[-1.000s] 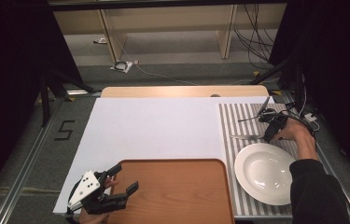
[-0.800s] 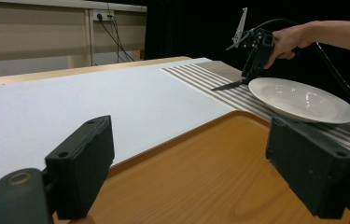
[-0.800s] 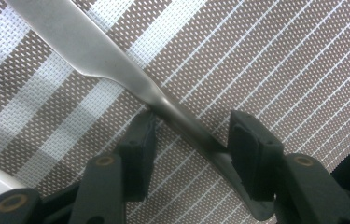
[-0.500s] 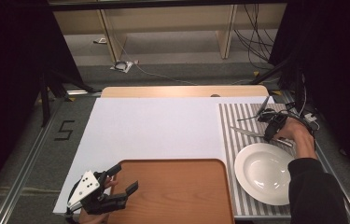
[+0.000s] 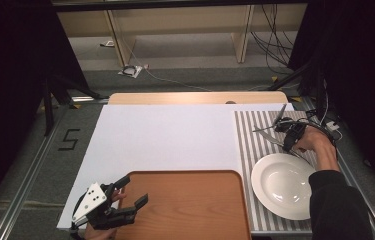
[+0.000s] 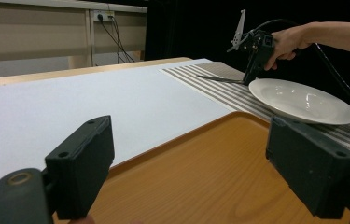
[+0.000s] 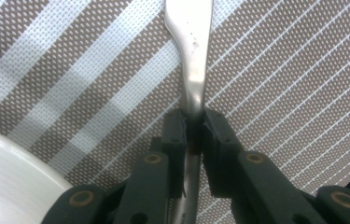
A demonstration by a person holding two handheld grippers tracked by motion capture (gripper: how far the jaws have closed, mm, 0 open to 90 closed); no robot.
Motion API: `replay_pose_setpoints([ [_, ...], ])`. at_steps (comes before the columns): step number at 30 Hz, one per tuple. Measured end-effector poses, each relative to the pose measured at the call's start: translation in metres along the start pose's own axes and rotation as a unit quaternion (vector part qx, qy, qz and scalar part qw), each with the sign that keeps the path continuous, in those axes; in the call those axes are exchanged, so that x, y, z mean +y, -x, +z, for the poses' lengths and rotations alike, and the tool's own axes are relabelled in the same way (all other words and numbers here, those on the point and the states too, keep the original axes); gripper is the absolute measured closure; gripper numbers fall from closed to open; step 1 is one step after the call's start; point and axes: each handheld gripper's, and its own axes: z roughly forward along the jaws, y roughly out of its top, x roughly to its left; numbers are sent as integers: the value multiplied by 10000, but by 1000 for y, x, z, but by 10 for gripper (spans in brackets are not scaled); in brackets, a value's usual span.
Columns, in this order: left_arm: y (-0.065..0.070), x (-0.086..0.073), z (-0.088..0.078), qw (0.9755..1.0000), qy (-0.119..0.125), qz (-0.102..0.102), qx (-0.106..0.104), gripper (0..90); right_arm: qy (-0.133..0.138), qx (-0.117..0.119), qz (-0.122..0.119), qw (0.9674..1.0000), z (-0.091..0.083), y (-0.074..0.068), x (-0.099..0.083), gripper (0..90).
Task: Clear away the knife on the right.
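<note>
You have a white plate [image 5: 283, 186] on the striped mat [image 5: 255, 131], beside a wooden tray [image 5: 190, 207] on the table [image 5: 165, 135].

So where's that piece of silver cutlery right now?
The cutlery lies on the striped placemat at the table's right, just beyond the white plate, its handle clamped between the right gripper jaws.

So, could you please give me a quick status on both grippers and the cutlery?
Right gripper has just closed on the cutlery handle, low on the striped mat. Left gripper open, over the tray. Plate close beside the grip.
</note>
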Motion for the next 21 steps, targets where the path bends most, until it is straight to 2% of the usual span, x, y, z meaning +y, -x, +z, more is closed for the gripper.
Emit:
replay_pose_setpoints([
  [4,-1,0,0,10000,11,-3,23,153,51,-65,-107,9999,-1,-2,0,807],
  [5,-1,1,-1,10000,17,-6,24,153,248,-143,-45,9996,-5,-3,-1,807],
  [6,-1,1,-1,10000,17,-6,24,153,248,-143,-45,9996,-5,-3,-1,807],
  [7,-2,1,0,10000,17,-8,29,153,493,-172,-48,9986,-12,-4,-1,808],
  [8,-2,1,0,10000,17,-8,29,153,493,-172,-48,9986,-12,-4,-1,808],
  [11,-1,1,0,10000,18,10,27,153,855,-175,-56,9962,-25,-7,-1,808],
  [14,-1,1,-1,10000,34,10,27,153,1185,-303,-13,9925,-39,-13,0,807],
  [15,-1,1,-1,10000,36,9,31,153,1383,-417,10,9895,-48,-18,0,807],
  [17,-1,1,-1,10000,36,7,31,153,1457,-430,60,9884,-51,-20,0,808],
  [21,-1,1,0,10000,25,20,32,153,1977,-402,183,9793,-70,-29,-3,808],
])
